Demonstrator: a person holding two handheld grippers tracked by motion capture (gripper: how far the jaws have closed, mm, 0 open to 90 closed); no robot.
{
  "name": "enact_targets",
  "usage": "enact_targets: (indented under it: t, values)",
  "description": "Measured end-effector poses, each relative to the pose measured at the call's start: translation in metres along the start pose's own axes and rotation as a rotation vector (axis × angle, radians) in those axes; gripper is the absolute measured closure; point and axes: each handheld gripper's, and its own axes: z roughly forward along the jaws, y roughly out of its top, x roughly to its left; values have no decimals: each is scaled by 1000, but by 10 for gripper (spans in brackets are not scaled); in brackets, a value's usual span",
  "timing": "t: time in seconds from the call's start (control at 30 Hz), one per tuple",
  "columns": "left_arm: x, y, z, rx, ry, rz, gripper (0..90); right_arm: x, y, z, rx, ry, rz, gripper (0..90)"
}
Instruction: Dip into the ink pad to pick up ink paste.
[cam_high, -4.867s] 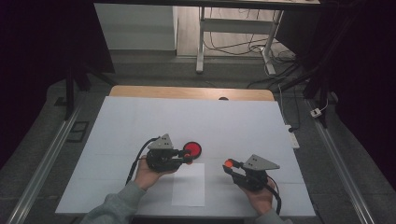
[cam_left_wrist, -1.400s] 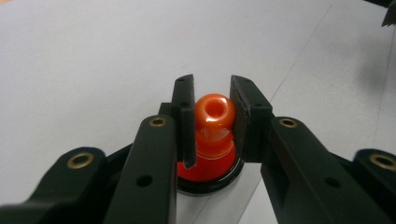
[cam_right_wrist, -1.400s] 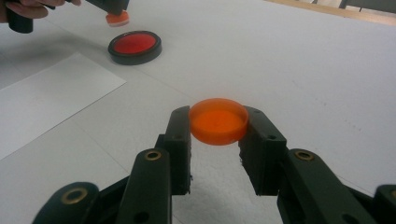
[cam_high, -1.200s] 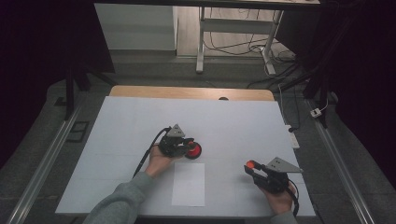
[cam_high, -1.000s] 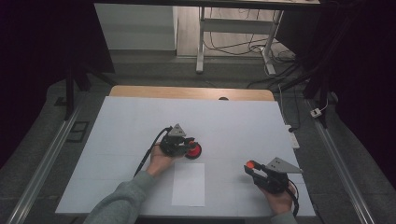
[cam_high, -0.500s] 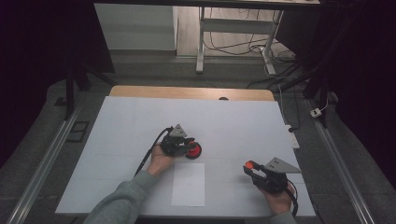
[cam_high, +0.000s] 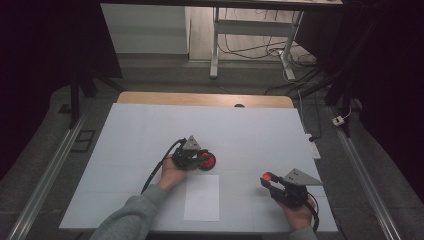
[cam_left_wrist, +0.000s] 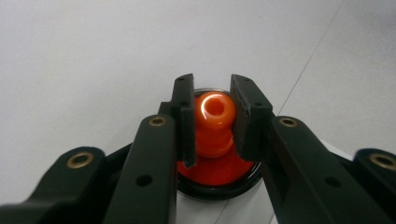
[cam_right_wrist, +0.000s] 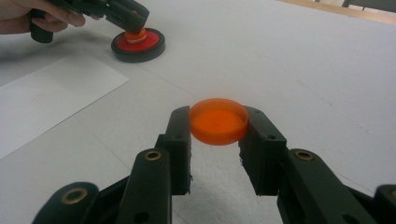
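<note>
The left gripper (cam_left_wrist: 211, 116) clamps the orange knob (cam_left_wrist: 214, 122) on its red-and-black base (cam_left_wrist: 215, 179), while the right gripper (cam_right_wrist: 218, 125) pinches the orange cap (cam_right_wrist: 218, 120) between its fingertips (fitting apparently remains).

Tabletop (cam_high: 250, 130): pale grey-white, plain, faint seam lines; bare wood strip (cam_high: 200, 98) along its far edge.
Paper sheet (cam_high: 201, 197): white, unmarked, brighter than the tabletop around it.
Round base (cam_left_wrist: 219, 179): black rim, red inside, just beyond the paper sheet.
Knob (cam_left_wrist: 214, 123) on the round base: glossy orange, white highlight at its top hole.
Cap (cam_right_wrist: 218, 120): translucent orange, uniform, no pattern.
Left gripper (cam_left_wrist: 212, 121) and right gripper (cam_right_wrist: 218, 135): black fingers with brass-coloured rivets.
Sleeve (cam_high: 131, 217), near the paper sheet: grey-green.
</note>
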Motion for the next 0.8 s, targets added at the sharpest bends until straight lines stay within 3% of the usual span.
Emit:
enact_targets:
  t: [0.4, 0.8]
  values:
    - [-4, -2, 1, -15, 23, 39, 727, 1, 0, 1, -1, 3, -4, 647]
    - [-5, -2, 2, -12, 29, 43, 729, 2, 1, 0, -8, 5, -4, 647]
